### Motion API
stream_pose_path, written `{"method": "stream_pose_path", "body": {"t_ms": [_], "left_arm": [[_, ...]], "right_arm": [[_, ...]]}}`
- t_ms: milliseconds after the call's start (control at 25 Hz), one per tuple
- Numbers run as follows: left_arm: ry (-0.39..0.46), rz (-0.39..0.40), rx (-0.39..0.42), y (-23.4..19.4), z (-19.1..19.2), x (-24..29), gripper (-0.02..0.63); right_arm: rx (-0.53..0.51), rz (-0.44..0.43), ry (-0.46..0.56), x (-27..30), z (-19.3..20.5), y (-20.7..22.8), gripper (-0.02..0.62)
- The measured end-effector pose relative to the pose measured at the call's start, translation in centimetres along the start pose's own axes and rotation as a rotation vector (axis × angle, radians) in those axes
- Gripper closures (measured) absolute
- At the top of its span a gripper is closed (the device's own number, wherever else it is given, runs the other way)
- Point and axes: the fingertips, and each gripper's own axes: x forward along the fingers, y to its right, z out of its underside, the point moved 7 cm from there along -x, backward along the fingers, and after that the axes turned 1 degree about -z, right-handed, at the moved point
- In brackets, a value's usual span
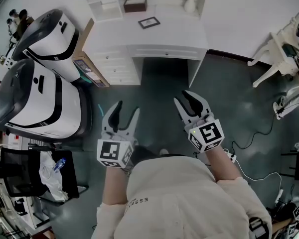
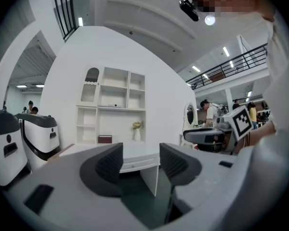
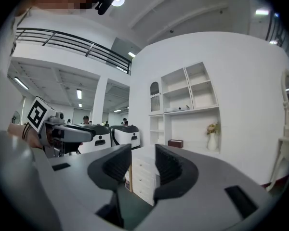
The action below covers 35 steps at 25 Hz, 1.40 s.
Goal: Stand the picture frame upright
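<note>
The picture frame point(image 1: 149, 22) lies flat on the white desk point(image 1: 189, 34) at the far side of the room, seen in the head view. Both grippers hang over the dark floor well short of the desk. My left gripper point(image 1: 127, 108) has its jaws wide apart with nothing between them point(image 2: 140, 158). My right gripper point(image 1: 189, 99) holds a narrower gap, also with nothing in it point(image 3: 143, 160). I cannot make out the frame in either gripper view. Each gripper shows in the other's view: the right gripper point(image 2: 216, 134), the left gripper point(image 3: 72, 134).
A dark brown box point(image 1: 135, 5) and a vase with flowers point(image 1: 190, 1) stand at the desk's back, by a shelf unit point(image 1: 104, 1). Two large white-and-black machines point(image 1: 40, 98) stand at left. A white chair point(image 1: 274, 49) and floor cables point(image 1: 254, 133) are at right.
</note>
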Motion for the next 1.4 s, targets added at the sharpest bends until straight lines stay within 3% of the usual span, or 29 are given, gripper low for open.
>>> {"method": "stream_pose_path", "body": {"t_ms": [40,320,560,800,1120,1400], "left_arm": [[-0.013,0.008,-0.001,0.0,0.1,0.1,0.387],[-0.083,0.023,-0.024,-1.2,1.0,1.2,0.388],[-0.121,0.052,-0.010,-4.8,1.9,4.7,0.388],[-0.118,0.094,-0.026,-11.4,2.1,12.2,0.390],[-0.131,0.197,-0.027,-22.5,0.0,24.5,0.390],[-0.145,0.276,-0.017,-30.7,-0.8,33.9,0.390]], "right_arm": [[-0.001,0.003,-0.007,0.0,0.0,0.2,0.420],[0.010,0.026,-0.056,1.6,0.9,1.7,0.417],[0.044,0.066,-0.106,6.5,2.5,3.7,0.416],[0.009,0.085,-0.144,14.2,2.7,6.1,0.416],[-0.019,0.143,-0.186,28.7,0.8,11.1,0.416],[-0.003,0.196,-0.219,39.3,0.5,15.1,0.416]]}}
